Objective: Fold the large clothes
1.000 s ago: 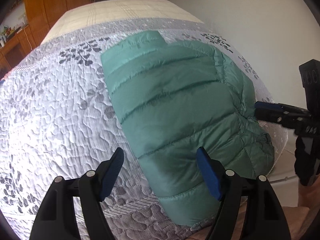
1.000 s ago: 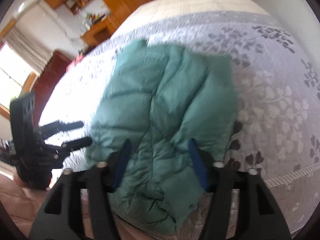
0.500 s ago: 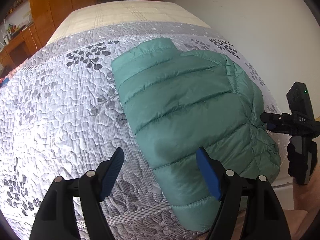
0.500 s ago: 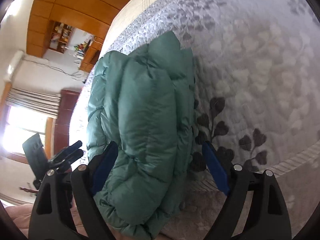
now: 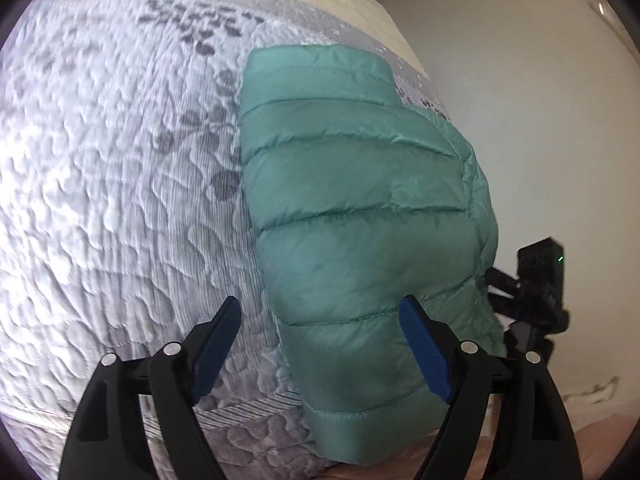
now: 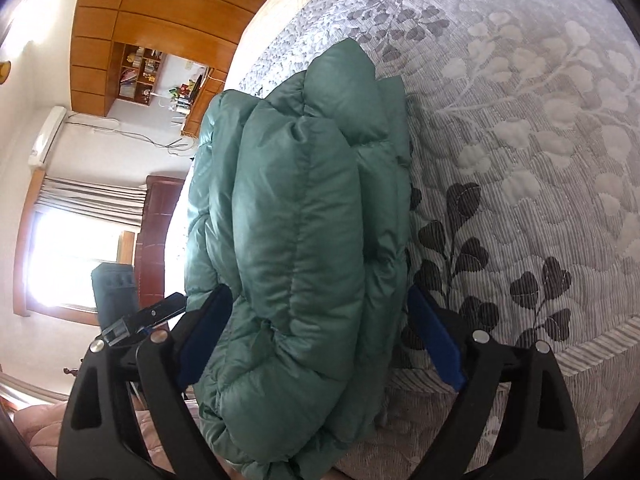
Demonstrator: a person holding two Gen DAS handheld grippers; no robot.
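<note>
A green puffer jacket [image 5: 360, 208] lies folded in a thick bundle on the grey leaf-patterned quilt [image 5: 100, 180], at the bed's near edge. My left gripper [image 5: 320, 308] hovers over its near left edge, jaws wide and still opening, pads clear of the fabric. In the right wrist view the jacket [image 6: 296, 208] bulges between the fingers of my right gripper [image 6: 318, 296], whose jaws are also opening around the fold without squeezing it. The right gripper [image 5: 504, 284] shows at the jacket's far side in the left wrist view. The left gripper [image 6: 156, 314] shows low on the left in the right wrist view.
The quilt [image 6: 520, 140] stretches away beyond the jacket. A white wall [image 5: 540, 120] runs close along the bed's right side. Across the room are a wooden wardrobe [image 6: 160, 12], a bright window [image 6: 72, 260], an air conditioner [image 6: 46, 132] and a dark chair [image 6: 112, 284].
The left gripper has dropped closer to the jacket and rolled. The right gripper has sunk beside the jacket's edge, and its jaws have spread wider around the thick fold.
</note>
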